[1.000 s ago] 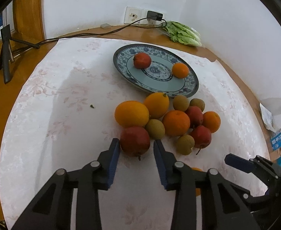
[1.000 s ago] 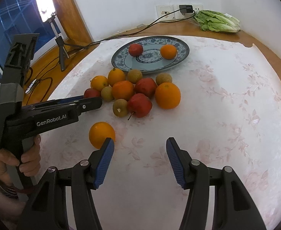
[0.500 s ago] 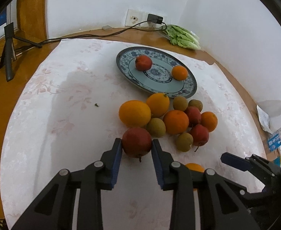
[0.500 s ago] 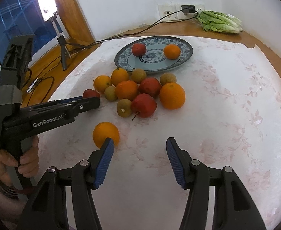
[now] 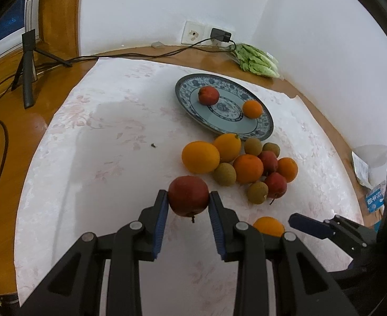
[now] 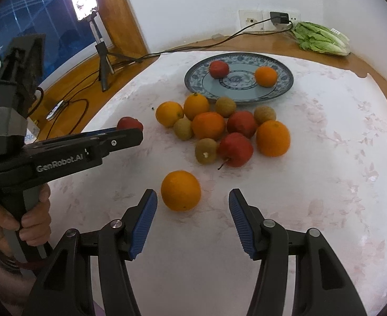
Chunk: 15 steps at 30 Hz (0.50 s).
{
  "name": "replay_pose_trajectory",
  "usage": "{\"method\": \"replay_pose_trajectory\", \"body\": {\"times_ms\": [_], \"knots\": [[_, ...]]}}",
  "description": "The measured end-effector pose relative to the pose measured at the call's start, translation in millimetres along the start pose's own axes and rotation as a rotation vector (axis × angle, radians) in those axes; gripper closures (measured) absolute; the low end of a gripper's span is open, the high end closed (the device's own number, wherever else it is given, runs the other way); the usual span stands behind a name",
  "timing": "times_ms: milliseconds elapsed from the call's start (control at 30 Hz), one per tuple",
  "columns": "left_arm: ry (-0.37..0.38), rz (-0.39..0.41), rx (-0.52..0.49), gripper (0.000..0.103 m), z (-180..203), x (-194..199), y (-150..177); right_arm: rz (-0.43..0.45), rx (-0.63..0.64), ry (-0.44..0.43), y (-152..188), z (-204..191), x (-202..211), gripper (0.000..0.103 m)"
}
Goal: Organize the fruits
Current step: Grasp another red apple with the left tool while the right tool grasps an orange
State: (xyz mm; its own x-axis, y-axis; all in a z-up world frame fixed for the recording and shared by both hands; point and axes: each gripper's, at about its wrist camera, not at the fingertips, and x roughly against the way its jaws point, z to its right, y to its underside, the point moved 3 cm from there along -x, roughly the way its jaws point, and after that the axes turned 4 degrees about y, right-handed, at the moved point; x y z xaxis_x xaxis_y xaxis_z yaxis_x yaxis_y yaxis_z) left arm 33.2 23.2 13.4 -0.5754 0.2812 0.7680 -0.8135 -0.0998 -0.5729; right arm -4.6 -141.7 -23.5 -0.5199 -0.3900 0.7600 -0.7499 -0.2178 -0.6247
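My left gripper (image 5: 188, 201) is shut on a dark red apple (image 5: 188, 196) and holds it just above the white tablecloth; that apple also shows in the right wrist view (image 6: 129, 124). A pile of oranges, red apples and brownish kiwis (image 5: 246, 167) lies beyond it. A blue patterned plate (image 5: 193, 89) at the back holds one red apple (image 5: 208, 95) and one orange (image 5: 252, 109). My right gripper (image 6: 193, 201) is open, with a lone orange (image 6: 180, 191) just ahead between its fingers.
A bunch of green lettuce (image 5: 256, 60) lies at the back by the wall. A wall socket with a plug and cable (image 5: 219, 35) is behind the plate. A small tripod (image 5: 27, 60) stands on the wooden surface at left. The table edge curves around at right.
My left gripper closed on the dark red apple and lifted it off the pile's near edge. My right gripper moved forward toward the lone orange, staying open.
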Motion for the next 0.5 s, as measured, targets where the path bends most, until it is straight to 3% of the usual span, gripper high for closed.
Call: {"method": "replay_pose_trajectory", "body": {"times_ms": [233,500], "knots": [[0.004,0.003,-0.004,0.071,0,2,0,-0.008,0.012,-0.012,0,-6,-7,0.045],[0.005,0.002,-0.003,0.071,0,2,0,-0.017,0.022,-0.021,-1,-9,-13,0.059]]}}
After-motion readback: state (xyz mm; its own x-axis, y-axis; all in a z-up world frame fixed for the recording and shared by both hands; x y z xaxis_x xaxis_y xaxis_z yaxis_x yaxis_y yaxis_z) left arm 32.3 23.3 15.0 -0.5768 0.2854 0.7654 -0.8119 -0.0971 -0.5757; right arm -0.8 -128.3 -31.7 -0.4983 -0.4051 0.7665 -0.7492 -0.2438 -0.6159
